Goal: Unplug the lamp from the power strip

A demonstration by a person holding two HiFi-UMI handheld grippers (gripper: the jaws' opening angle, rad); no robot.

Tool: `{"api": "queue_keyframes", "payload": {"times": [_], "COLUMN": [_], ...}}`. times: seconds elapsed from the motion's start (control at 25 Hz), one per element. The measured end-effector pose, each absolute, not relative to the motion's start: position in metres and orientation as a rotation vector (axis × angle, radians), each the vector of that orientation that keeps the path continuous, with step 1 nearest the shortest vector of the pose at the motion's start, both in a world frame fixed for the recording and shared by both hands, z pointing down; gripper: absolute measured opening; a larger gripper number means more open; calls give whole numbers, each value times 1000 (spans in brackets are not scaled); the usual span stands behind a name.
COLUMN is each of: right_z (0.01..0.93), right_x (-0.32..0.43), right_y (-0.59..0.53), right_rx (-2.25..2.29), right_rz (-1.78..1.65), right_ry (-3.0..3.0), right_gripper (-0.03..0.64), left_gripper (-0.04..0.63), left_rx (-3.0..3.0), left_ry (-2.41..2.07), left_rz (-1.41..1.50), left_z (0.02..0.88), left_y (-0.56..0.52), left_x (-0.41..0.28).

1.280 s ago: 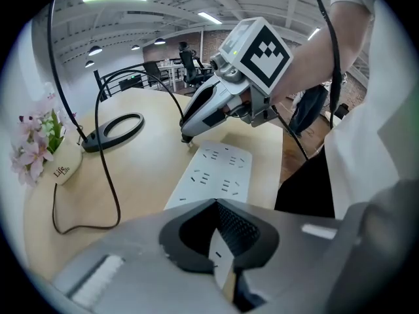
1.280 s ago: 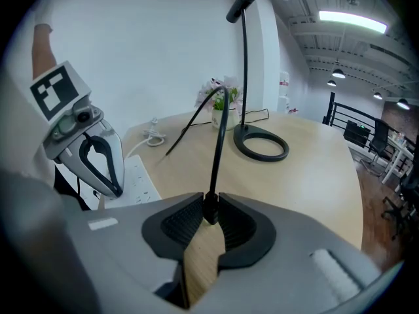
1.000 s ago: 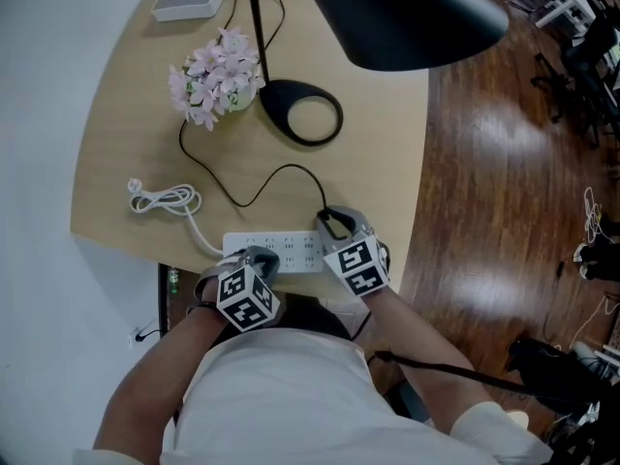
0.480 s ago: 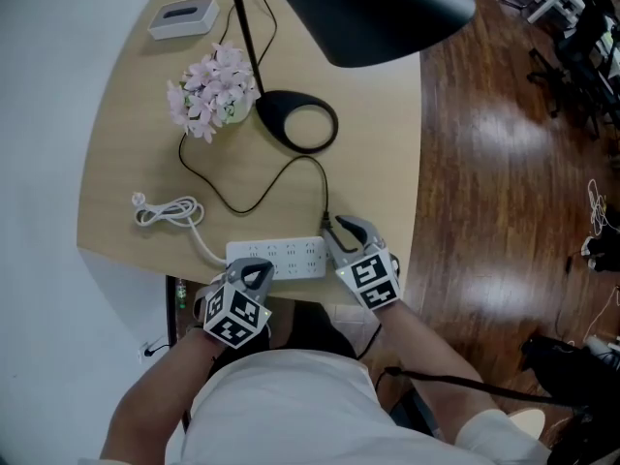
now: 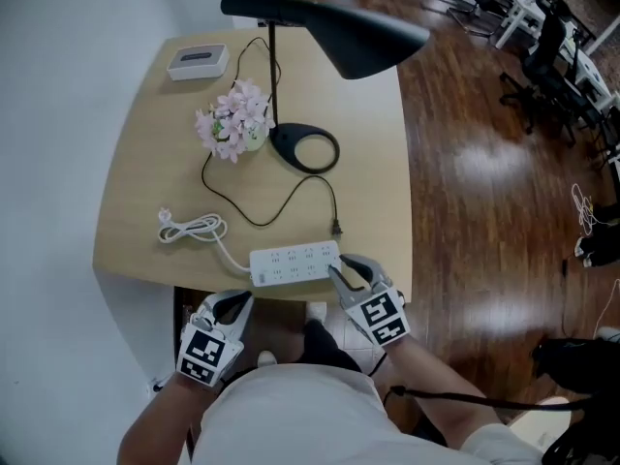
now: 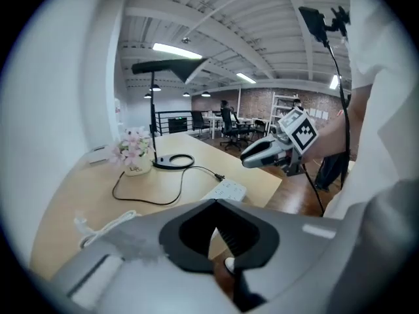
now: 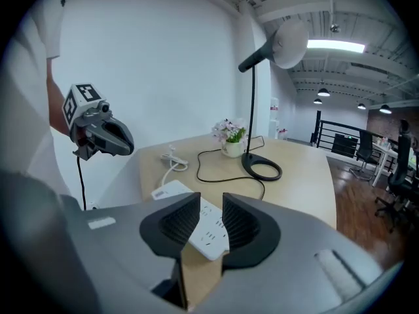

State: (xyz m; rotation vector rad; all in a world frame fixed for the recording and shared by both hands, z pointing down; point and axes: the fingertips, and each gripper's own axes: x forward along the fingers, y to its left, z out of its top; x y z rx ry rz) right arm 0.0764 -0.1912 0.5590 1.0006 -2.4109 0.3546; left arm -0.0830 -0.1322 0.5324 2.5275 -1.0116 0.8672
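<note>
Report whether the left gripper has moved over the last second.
Yes. The left gripper was over the left end of the power strip; it has pulled back toward the person and now sits off the near edge of the table.

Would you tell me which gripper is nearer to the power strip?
Right. The right gripper is at the right end of the power strip; the left gripper hangs off the near edge of the table, farther away.

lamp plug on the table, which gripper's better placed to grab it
Right. The right gripper, open, hangs just short of the lamp plug; the left gripper is shut, off the table's edge.
</note>
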Motion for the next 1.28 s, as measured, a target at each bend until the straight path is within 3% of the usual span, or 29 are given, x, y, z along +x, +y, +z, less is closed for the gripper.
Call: {"api": "queue_keyframes", "payload": {"times": [0.44,0.92,1.08,1.28], "right_z": [490,461,453,460], "right_x": [17,34,54,98], "right_y": [-4,136,184,276], "right_rx": [1220,1250,1195,1113], "right_rz": [331,264,118,145], "right_ry": [-2398,-2402,-2383,-2355], "right_gripper": [104,104,104,103], "left_gripper": [6,6,6,6], "left_rx": [2544,2557,2568,2634], "left_ry": [-1131,-1287,-1368,-1314], "left_rz": [520,475,456,343], "left_z": [468,456,440,415], "left_y": [27,121,152,231], "left_x": [-217,-263,-256,-174]}}
